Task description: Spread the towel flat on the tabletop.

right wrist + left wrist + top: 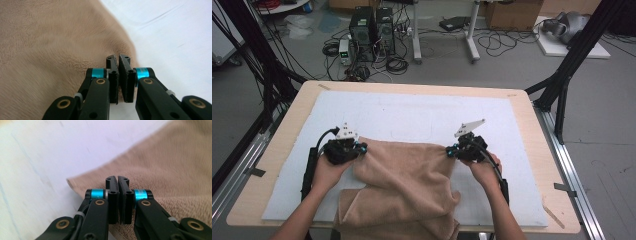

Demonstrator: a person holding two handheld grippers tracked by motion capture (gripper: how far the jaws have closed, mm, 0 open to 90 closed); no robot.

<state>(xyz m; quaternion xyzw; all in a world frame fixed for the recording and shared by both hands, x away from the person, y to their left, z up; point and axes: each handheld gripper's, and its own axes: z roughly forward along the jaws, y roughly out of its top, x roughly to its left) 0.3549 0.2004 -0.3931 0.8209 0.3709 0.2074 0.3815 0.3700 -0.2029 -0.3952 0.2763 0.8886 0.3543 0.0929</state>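
A tan towel (404, 180) lies folded on the white mat, and its near part hangs over the table's front edge. My left gripper (360, 148) is at the towel's upper left corner. Its jaws are closed on the towel's edge (140, 170) just beside the corner (70, 182). My right gripper (451, 151) is at the upper right corner. Its jaws are pressed together on the towel's rim (75, 45). The towel's top edge runs straight between the two grippers. A hand holds each gripper from the near side.
A white mat (412, 115) covers most of the wooden table (287, 120), bare beyond the towel. Black frame posts (562, 85) stand at both sides. Computers and cables (372, 35) sit on the floor past the far edge.
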